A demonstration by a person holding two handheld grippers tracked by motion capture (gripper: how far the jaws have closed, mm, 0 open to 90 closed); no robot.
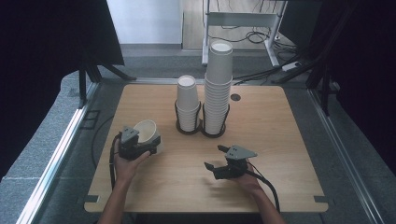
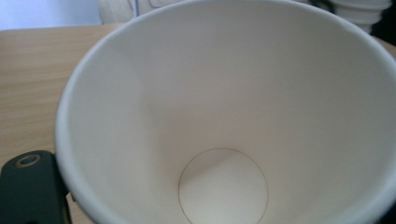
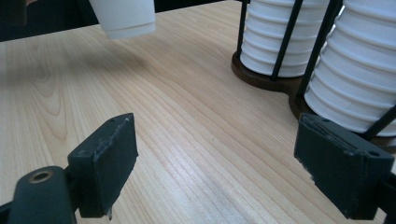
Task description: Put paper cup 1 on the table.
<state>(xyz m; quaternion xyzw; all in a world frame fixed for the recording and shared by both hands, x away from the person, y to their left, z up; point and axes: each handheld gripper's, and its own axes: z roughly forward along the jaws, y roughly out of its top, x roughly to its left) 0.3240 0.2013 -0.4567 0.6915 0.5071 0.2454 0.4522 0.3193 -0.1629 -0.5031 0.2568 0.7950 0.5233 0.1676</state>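
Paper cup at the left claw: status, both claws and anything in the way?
Left claw shut on paper cup, cup tipped, mouth toward camera. Right claw open, empty, over table. Two cup stacks in holder ahead; no obstruction between.

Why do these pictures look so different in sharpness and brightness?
In the high view the table is lit while both sides fall into darkness. In the left gripper view the paper cup is so near that it looks soft, with gentle shading inside. In the right gripper view the wood shows a pale sheen and the stacked cups bulge at the edge.
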